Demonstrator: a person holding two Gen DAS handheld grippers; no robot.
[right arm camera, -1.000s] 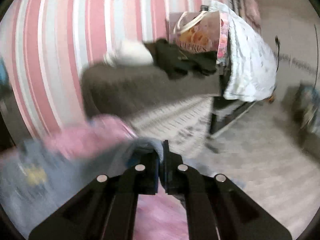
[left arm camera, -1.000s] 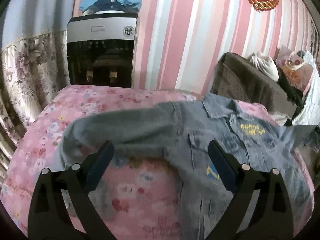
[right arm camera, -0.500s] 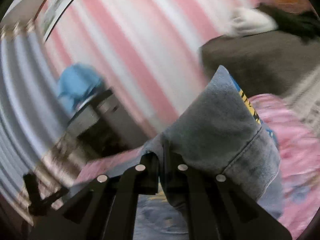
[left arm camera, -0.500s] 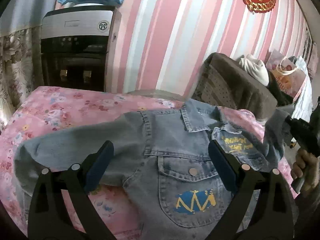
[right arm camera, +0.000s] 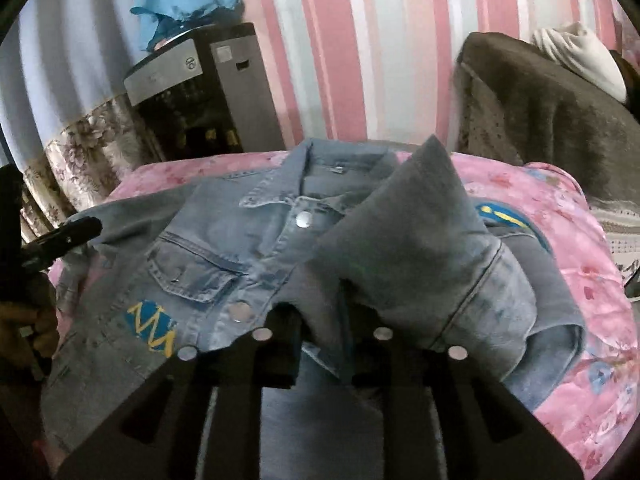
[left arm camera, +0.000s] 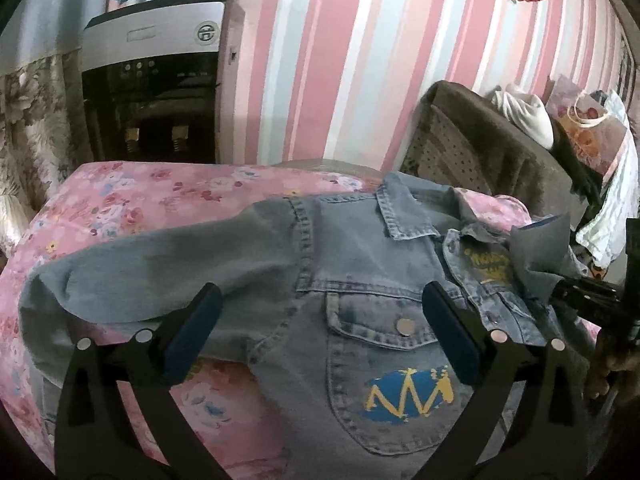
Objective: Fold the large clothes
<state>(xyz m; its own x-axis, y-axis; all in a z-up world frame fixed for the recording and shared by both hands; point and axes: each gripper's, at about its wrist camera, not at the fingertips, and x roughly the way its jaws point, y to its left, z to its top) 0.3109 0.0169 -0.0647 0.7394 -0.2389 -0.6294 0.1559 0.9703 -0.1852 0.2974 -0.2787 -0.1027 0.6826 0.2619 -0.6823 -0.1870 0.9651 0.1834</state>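
The denim jacket (left arm camera: 360, 280) lies front-up on the pink floral bedspread (left arm camera: 132, 200), collar toward 12 o'clock. The left gripper (left arm camera: 320, 332) hovers over the jacket's chest pocket with its fingers spread wide, holding nothing — one sleeve stretches out toward 9 o'clock. The right gripper (right arm camera: 324, 344) is clamped on the other sleeve (right arm camera: 420, 248), its cuff at 3 o'clock, lifted over the jacket's front.

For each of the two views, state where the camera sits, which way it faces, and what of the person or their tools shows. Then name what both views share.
Left wrist: on the left tool, open above the jacket, facing the striped wall; right tool at right.
Right wrist: on the right tool, shut on the sleeve, facing the same wall.
Shared: jacket, dispenser, sofa.
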